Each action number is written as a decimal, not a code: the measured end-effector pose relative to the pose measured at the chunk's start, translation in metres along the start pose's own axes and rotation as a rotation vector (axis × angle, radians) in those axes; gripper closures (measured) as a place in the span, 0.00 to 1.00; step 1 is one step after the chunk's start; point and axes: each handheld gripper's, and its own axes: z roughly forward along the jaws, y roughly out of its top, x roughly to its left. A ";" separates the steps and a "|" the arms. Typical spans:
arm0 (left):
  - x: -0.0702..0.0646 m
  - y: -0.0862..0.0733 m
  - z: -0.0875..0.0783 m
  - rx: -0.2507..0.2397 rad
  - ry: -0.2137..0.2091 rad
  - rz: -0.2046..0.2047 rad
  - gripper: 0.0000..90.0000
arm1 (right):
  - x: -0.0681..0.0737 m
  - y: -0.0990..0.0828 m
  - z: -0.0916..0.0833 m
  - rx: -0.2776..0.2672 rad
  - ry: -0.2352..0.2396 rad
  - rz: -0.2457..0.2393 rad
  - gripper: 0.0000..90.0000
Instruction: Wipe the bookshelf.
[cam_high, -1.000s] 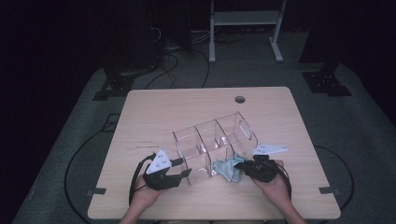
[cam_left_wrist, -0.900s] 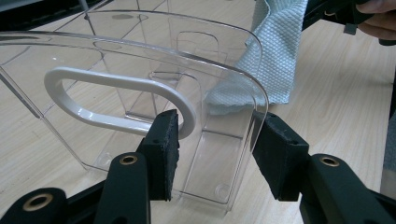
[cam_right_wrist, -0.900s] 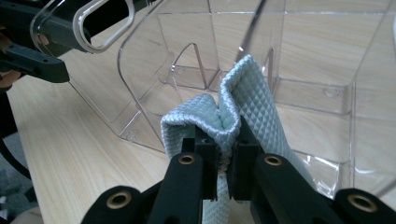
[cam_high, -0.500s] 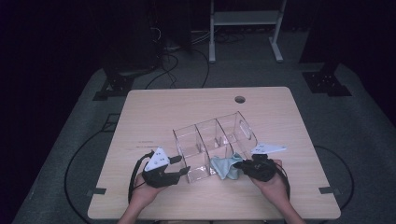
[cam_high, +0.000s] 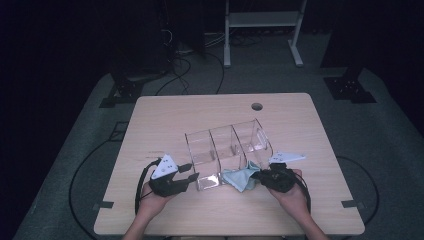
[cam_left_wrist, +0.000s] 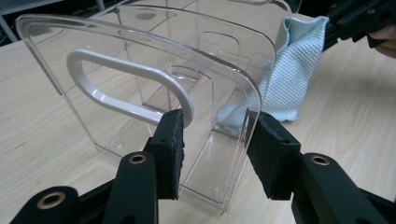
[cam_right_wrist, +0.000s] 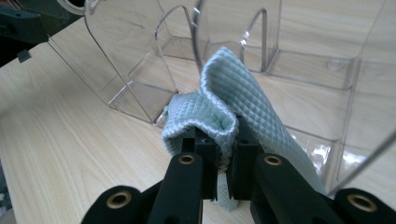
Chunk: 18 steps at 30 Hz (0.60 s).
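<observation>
A clear plastic organizer (cam_high: 227, 150) with three compartments lies near the table's front. My left gripper (cam_high: 190, 171) is at its near left end. In the left gripper view the jaws (cam_left_wrist: 215, 140) straddle the corner of the end wall (cam_left_wrist: 116, 51) beside its white-rimmed handle slot. They have just been closing, and both pads touch the plastic. My right gripper (cam_high: 257, 176) is shut on a fold of a light blue cloth (cam_high: 239, 178). That cloth (cam_right_wrist: 243, 93) bulges above the jaws (cam_right_wrist: 224, 144) and rests against the organizer's open front (cam_right_wrist: 303, 65). The cloth (cam_left_wrist: 294, 60) hangs beside the box.
The wooden table (cam_high: 165, 120) has a round cable hole (cam_high: 257, 106) at the back. Cables trail over the dark floor on the left, and a white stand (cam_high: 260, 20) is behind the table. Bare tabletop lies left and right of the organizer.
My left gripper has shifted slightly at the organizer's near left end. The right gripper and the cloth have stayed where they were.
</observation>
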 end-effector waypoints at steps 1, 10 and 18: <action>0.002 0.000 0.000 0.003 0.001 -0.003 0.63 | -0.002 -0.002 0.000 -0.003 0.003 0.007 0.94; 0.012 0.002 0.002 0.001 0.024 -0.021 0.67 | -0.010 -0.003 -0.022 -0.055 -0.010 0.037 0.94; 0.026 0.004 0.007 -0.002 0.045 -0.045 0.67 | -0.026 -0.005 -0.035 -0.080 -0.036 0.080 0.94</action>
